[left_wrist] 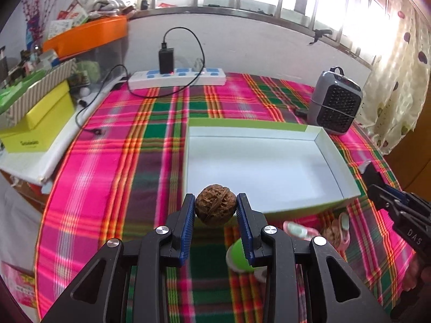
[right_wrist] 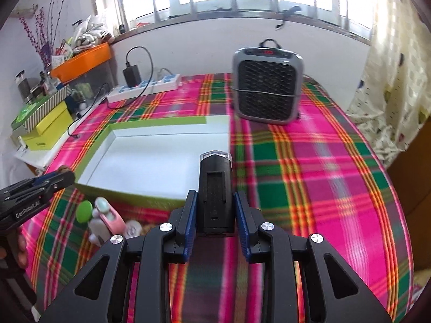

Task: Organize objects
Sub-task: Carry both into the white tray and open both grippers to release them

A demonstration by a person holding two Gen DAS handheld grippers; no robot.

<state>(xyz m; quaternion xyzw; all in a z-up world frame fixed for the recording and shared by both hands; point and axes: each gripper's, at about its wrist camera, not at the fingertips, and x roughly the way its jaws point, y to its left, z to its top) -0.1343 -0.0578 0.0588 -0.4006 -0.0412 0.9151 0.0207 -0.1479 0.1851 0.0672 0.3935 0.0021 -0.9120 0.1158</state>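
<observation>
My left gripper (left_wrist: 215,204) is shut on a brown walnut (left_wrist: 216,204) and holds it above the near edge of an open white box with green sides (left_wrist: 269,172). My right gripper (right_wrist: 215,202) is shut on a black bike light with a clear lens (right_wrist: 215,188), near the box's front right corner (right_wrist: 161,158). The right gripper also shows at the right edge of the left wrist view (left_wrist: 390,202). The left gripper shows at the left edge of the right wrist view (right_wrist: 48,183). The box is empty inside.
Small items lie in front of the box: a green-capped piece (right_wrist: 83,211), a pink and white object (right_wrist: 107,215), another walnut (left_wrist: 331,232). A grey heater (right_wrist: 266,86) stands behind the box, a power strip (left_wrist: 175,76) at the back, stacked boxes (left_wrist: 35,118) at the left.
</observation>
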